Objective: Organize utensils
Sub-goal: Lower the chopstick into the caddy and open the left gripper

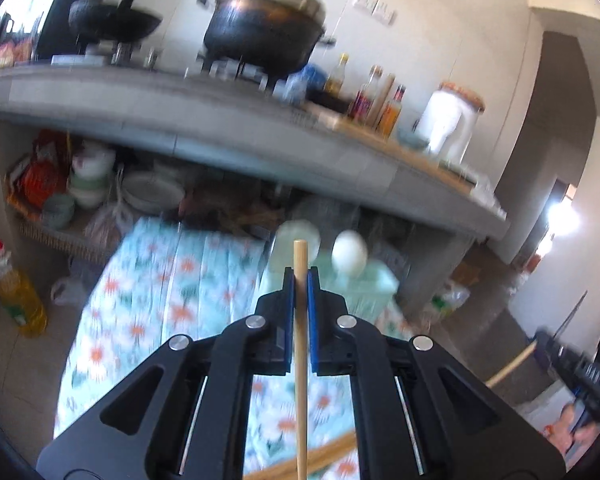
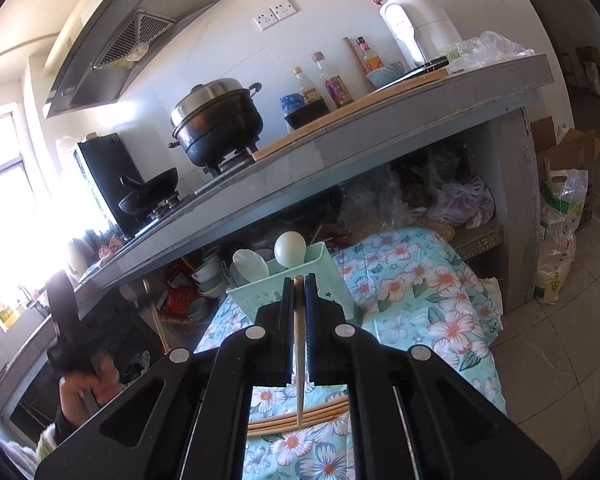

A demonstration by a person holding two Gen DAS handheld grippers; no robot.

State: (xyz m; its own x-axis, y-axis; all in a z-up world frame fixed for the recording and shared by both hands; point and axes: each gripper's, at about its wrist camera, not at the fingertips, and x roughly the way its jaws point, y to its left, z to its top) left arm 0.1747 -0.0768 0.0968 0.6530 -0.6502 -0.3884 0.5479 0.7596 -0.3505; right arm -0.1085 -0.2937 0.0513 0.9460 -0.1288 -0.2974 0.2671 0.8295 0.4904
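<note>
Lidded pot [image 2: 216, 120] beside wok [image 2: 150, 194]

A low surface covered with a turquoise floral cloth [image 2: 432, 280] stands on the tiled floor [image 2: 572, 364] in front of the grey kitchen counter [image 2: 340, 136]. At its far end sits a mint-green plastic utensil holder [image 2: 324, 280] with two pale spoons [image 2: 290, 249] standing in it. At the near end a bundle of wooden chopsticks [image 2: 300, 420] lies flat across the cloth, well apart from the holder.
</note>
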